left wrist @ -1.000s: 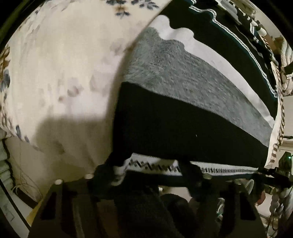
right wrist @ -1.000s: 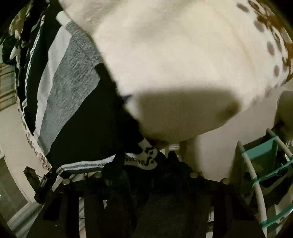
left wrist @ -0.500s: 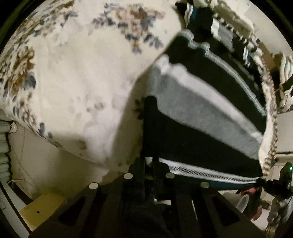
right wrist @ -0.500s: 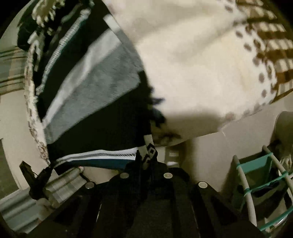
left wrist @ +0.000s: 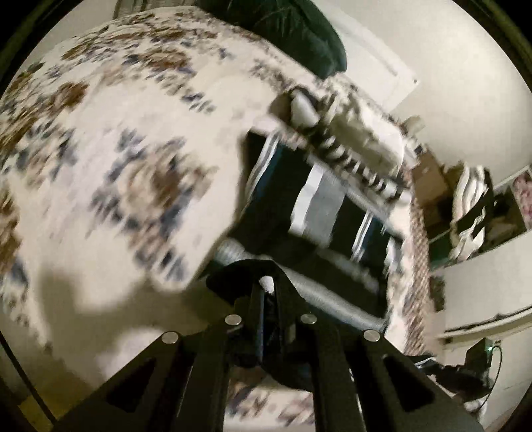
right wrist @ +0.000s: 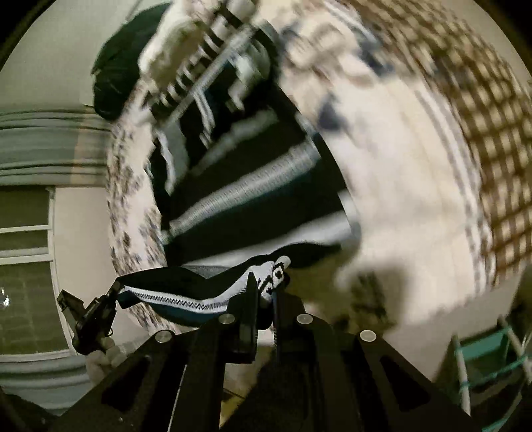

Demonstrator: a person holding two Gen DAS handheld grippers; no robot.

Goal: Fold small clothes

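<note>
A floral bedspread point(left wrist: 109, 139), a dark pillow point(left wrist: 292, 30), a teal rack point(right wrist: 482, 352).

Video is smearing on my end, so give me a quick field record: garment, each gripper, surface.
garment: striped knit piece, black, grey and white, near hem raised off the bed
left gripper: shut on the hem's corner
right gripper: shut on the patterned hem's other corner
surface: floral bedspread
image quality: heavy motion blur in both views

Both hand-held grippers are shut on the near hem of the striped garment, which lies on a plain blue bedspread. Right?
Not quite. The bedspread is cream with a brown and blue floral pattern, as the left wrist view shows. The rest holds: left hand-held gripper and right hand-held gripper pinch the striped garment's hem.
</note>
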